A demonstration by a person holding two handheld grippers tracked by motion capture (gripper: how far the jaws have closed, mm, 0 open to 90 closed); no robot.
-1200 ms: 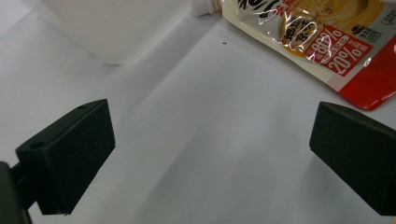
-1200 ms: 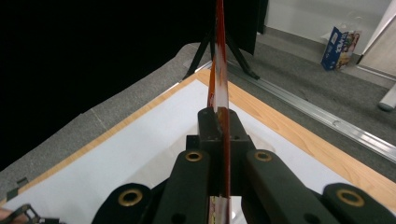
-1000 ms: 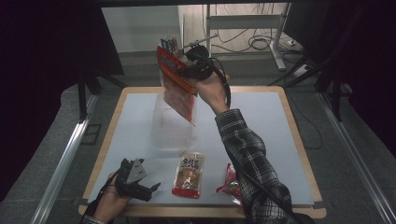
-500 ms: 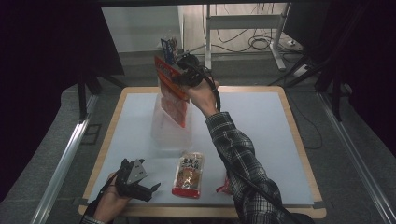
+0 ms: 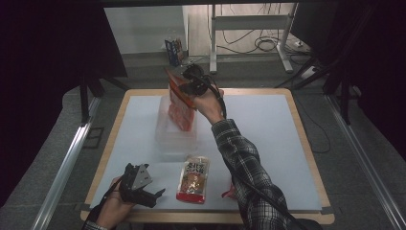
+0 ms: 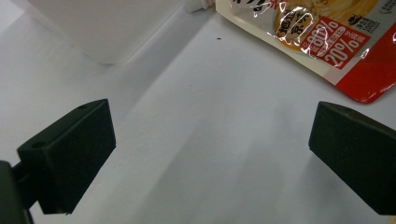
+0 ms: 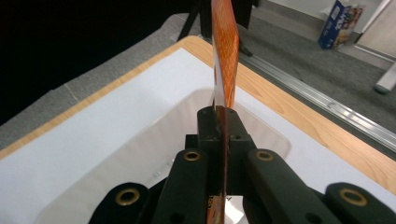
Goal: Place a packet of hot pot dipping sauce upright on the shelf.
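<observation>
**Orange pouch held over the clear tub**

We take the clear tub [image 5: 175, 129] as our landmark; it stands on the white surface [image 5: 258, 124], toward its far side. Our right claw [image 5: 187, 90] is clenched on an orange snack pouch [image 5: 181, 108], gripping it by its upper edge, so the pouch hangs upright directly above the tub, with its lower end at or just inside the tub's opening. In the right gripper view the pouch [image 7: 225, 60] stands edge-on, pinched flat between the two black jaws, with the tub's pale rim [image 7: 275, 135] beneath and beyond it.

On the near side of the tub, a second pouch [image 5: 193, 179] with a red lower edge lies flat on the surface, close to the tub's near wall but apart from it. A further red packet [image 5: 229, 193] lies to the right of that one, mostly hidden by our plaid sleeve [image 5: 244, 163].

Our left claw [image 5: 152, 195] rests low on the surface, near and to the left of the tub, well apart from it. It is released: in the left gripper view its jaws stand wide with bare white surface between them, the tub's corner [image 6: 107, 32] ahead to the left and the flat pouch [image 6: 327, 42] ahead to the right, neither touched.
</observation>
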